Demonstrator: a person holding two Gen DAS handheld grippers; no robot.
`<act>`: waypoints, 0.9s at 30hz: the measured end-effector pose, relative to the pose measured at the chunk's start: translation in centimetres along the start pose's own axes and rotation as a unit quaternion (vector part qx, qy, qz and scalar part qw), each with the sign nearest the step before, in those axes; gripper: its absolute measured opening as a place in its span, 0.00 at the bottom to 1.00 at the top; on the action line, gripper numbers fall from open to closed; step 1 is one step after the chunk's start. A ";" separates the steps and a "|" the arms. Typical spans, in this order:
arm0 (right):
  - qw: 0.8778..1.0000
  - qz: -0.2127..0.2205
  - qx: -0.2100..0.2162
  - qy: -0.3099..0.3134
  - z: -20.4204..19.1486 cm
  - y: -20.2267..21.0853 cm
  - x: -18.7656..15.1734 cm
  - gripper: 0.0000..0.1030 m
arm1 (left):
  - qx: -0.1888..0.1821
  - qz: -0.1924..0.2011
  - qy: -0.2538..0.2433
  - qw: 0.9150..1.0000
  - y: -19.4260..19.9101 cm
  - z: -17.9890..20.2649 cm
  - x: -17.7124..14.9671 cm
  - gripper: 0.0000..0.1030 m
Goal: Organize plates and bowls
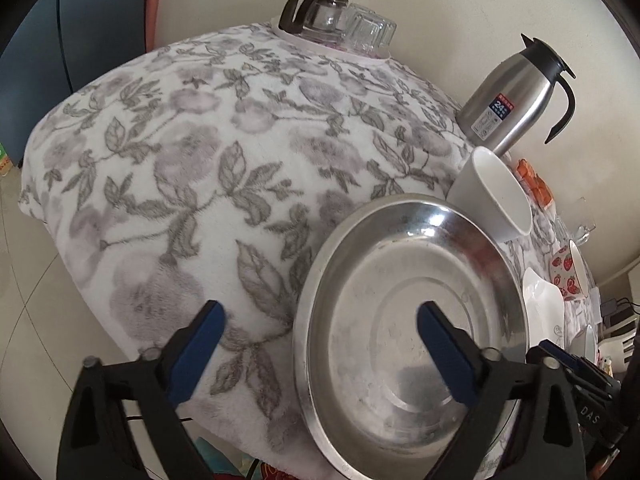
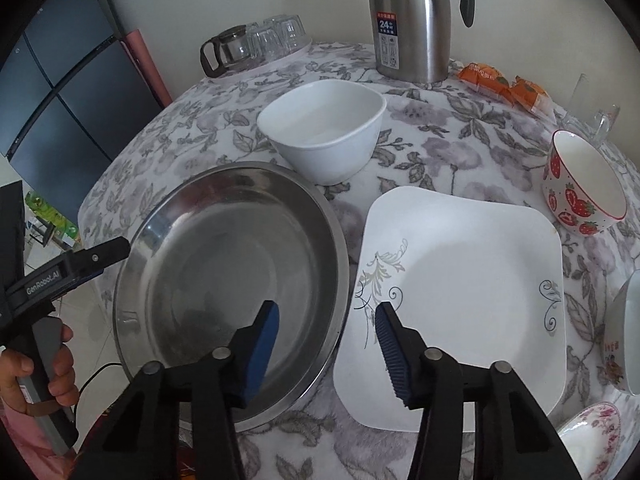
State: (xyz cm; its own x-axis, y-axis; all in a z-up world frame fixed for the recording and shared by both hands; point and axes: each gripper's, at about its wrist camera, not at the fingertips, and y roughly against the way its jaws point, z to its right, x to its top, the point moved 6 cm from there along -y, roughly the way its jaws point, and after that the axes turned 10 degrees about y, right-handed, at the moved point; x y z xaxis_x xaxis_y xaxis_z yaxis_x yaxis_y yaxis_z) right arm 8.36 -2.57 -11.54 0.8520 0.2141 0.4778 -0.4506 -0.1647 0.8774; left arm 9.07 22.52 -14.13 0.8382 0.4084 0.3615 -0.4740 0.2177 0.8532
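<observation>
A round steel plate [image 1: 400, 272] [image 2: 224, 248] lies on the flowered tablecloth [image 1: 180, 160]. My left gripper [image 1: 320, 316] stands open astride the plate's left rim, one finger over the cloth and one over the plate. My right gripper [image 2: 326, 308] is open astride the plate's right rim; its pads do not touch the rim. Right of the steel plate lies a white square plate [image 2: 460, 280] [image 1: 540, 300]. A white square bowl [image 2: 328, 128] [image 1: 496, 196] stands behind the steel plate. A strawberry-patterned bowl [image 2: 580, 184] [image 1: 568, 272] sits at the right.
A steel thermos jug [image 2: 412, 20] [image 1: 516, 96], a glass pot with upturned glasses [image 2: 256, 44] and orange packets [image 2: 504, 84] line the back. More bowls [image 2: 624, 340] and a pink floral dish [image 2: 592, 436] sit at the right edge. A hand [image 2: 40, 380] holds the left gripper's handle.
</observation>
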 end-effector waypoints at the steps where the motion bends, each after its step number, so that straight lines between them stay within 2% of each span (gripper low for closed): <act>1: 1.000 -0.002 0.003 -0.001 0.0 -0.2 0.0 0.44 | -0.003 -0.008 0.002 1.000 -0.3 -0.1 -0.1 0.83; 3: 1.000 -0.004 0.005 -0.002 0.1 -0.5 0.0 0.41 | -0.008 -0.019 0.007 1.000 -0.9 -0.2 -0.3 0.71; 5: 1.000 -0.005 0.011 -0.004 0.1 -0.6 0.1 0.35 | -0.011 -0.024 0.010 1.000 -1.2 -0.3 -0.5 0.66; 7: 1.000 -0.006 0.017 -0.004 0.0 -0.7 0.1 0.33 | -0.013 -0.028 0.009 0.999 -1.5 -0.4 -0.6 0.60; 9: 1.000 -0.007 0.021 -0.004 -0.1 -0.9 0.2 0.31 | -0.019 -0.036 0.009 0.999 -1.8 -0.3 -0.8 0.48; 12: 1.000 -0.010 0.028 -0.008 -0.2 -1.2 0.2 0.30 | -0.019 -0.041 0.008 0.999 -2.2 -0.3 -0.9 0.40; 27: 0.998 -0.007 0.051 -0.030 -0.2 -1.5 0.0 0.27 | -0.005 -0.038 0.019 0.999 -2.0 -1.7 -0.9 0.19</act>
State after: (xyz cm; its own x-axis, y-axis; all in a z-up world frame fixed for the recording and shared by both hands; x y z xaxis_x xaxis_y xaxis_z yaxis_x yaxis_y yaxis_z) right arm 9.04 -2.16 -12.84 0.8737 0.1604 0.4593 -0.4117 -0.2594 0.8736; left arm 8.77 23.26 -16.80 0.8615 0.4232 0.2805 -0.4117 0.2591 0.8737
